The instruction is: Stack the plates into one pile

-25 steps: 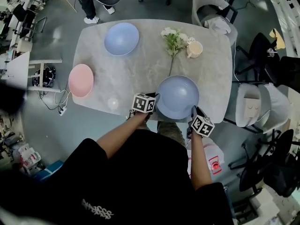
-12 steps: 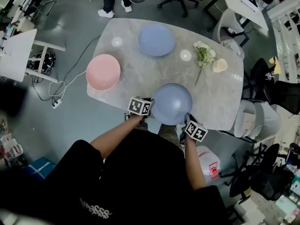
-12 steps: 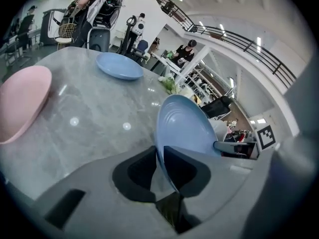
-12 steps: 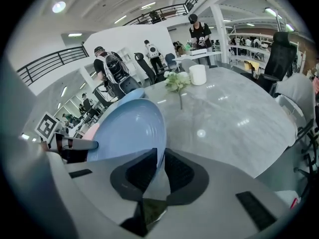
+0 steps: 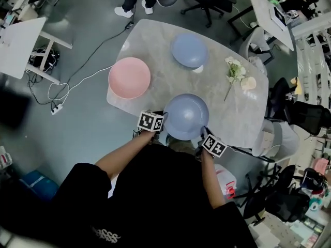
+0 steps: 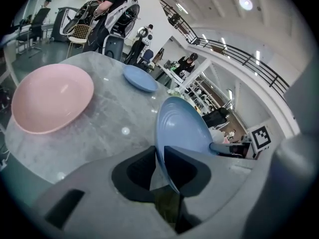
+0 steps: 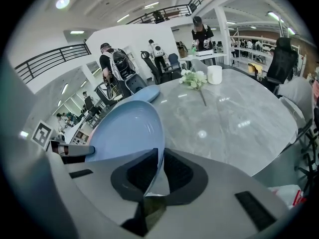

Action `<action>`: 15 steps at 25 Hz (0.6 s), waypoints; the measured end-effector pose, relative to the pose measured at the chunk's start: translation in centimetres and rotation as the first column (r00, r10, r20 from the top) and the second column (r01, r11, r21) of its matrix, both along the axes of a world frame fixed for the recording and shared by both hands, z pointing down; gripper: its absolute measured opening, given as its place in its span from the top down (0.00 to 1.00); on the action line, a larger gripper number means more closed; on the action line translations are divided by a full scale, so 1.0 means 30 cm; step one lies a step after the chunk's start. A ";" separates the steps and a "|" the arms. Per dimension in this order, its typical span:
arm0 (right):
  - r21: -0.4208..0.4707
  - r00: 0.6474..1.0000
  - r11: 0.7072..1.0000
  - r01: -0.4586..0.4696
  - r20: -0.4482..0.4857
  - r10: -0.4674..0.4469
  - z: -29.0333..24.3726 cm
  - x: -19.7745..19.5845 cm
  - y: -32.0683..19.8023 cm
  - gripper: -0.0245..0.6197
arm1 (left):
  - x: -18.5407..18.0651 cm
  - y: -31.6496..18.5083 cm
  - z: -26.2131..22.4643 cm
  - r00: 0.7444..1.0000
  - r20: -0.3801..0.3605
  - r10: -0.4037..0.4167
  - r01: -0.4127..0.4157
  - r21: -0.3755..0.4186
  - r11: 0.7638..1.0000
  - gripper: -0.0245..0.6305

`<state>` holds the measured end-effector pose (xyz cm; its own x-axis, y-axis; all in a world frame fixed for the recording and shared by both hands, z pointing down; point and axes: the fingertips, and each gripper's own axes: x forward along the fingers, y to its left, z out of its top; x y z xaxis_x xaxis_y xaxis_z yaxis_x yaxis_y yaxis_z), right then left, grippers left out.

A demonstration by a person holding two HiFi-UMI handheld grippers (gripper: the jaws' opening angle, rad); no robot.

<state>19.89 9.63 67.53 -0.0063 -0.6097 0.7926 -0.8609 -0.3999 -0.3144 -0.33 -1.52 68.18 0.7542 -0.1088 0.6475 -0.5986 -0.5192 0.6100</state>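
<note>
The held plate, a blue one, is found at the near edge of the table, gripped on opposite rims. The L gripper is clamped on its left rim and the R gripper on its right rim. In the left gripper view the rim is seen pinched btw. the pads, w/ the jaws only narrowly apart. They have just been eased open a touch, yet the rim is plainly gripped. In the right gripper view the same is seen: the rim is nipped btw. nearly closed jaws, w/ nothing else in them. The plate is judged to be lifted off the tabletop and carried btw. both tools, though the gap beneath can't be confirmed.

Two more plates lie on the table. The pink plate is set ahead and to the left of the held plate, by the table's left edge and well apart from it. It is on the L gripper's side, so that hand is the nearer. The far blue plate is set almost straight ahead at the far side, approx. equally placed for both hands.

The plate is round, so no long axis is offered. The line btw. the grippers runs left-right, so a carry to the far blue plate would be made square to it and a carry to the pink plate obliquely leftward. Which one is meant as the base can't be told. The flower and cup are kept to the right, prob. clear of either path.
</note>
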 end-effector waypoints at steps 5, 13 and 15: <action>-0.005 0.999 0.999 0.033 -0.015 -0.033 -0.039 0.004 -0.059 0.90 | -0.004 -0.042 -0.031 0.999 0.001 -0.050 0.050 -0.001 0.999 0.87; 0.022 0.998 0.998 0.051 0.019 -0.052 -0.008 0.009 -0.228 0.90 | -0.014 -0.190 -0.019 0.993 0.055 -0.101 0.100 0.024 0.995 0.87; 0.031 0.998 0.998 0.050 0.032 -0.051 -0.002 0.010 -0.282 0.90 | -0.018 -0.235 -0.013 0.992 0.068 -0.108 0.107 0.021 0.994 0.87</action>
